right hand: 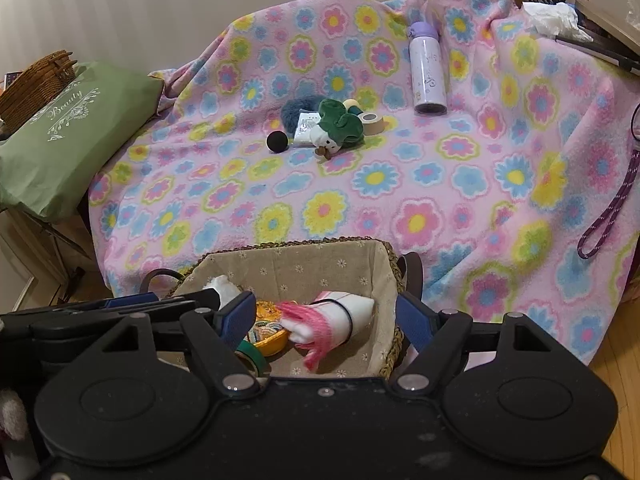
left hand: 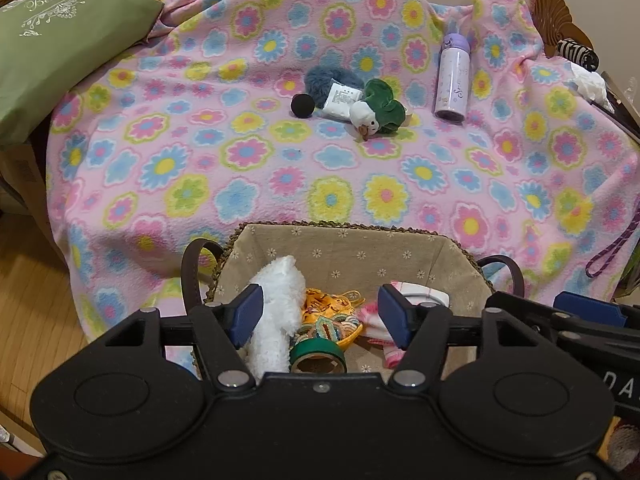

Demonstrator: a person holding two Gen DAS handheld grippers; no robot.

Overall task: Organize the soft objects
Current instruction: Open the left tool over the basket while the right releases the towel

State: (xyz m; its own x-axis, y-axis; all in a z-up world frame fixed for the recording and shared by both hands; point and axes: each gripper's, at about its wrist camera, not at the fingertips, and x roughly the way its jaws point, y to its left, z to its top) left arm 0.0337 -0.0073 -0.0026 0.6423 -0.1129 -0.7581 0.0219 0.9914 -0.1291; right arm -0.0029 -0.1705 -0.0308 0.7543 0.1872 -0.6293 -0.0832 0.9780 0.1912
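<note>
A woven basket (left hand: pixel 340 227) with a beige flowered lining stands at the near edge of the flowered blanket (left hand: pixel 280 168). Inside lie a white fluffy cloth (left hand: pixel 276 312), a yellow embroidered pouch (left hand: pixel 328 312), a green tape roll (left hand: pixel 318 354) and a pink-and-white rolled cloth (right hand: pixel 332 320). My left gripper (left hand: pixel 320 316) hangs open over the basket, its pads not pressing on anything. My right gripper (right hand: pixel 326 318) is open over the same basket (right hand: pixel 288 245), above the rolled cloth. Farther back lie a green plush toy (left hand: pixel 378 110), a blue fluffy piece (left hand: pixel 332 80) and a black ball (left hand: pixel 302 106).
A purple bottle (left hand: pixel 454 76) lies at the back right, with a white packet (left hand: pixel 340 100) and a beige tape roll (right hand: pixel 372 122) by the plush. A green pillow (left hand: pixel 60 48) sits at the left. Wood floor (left hand: pixel 28 300) shows at the lower left. A purple cord (right hand: pixel 608 208) hangs at the right.
</note>
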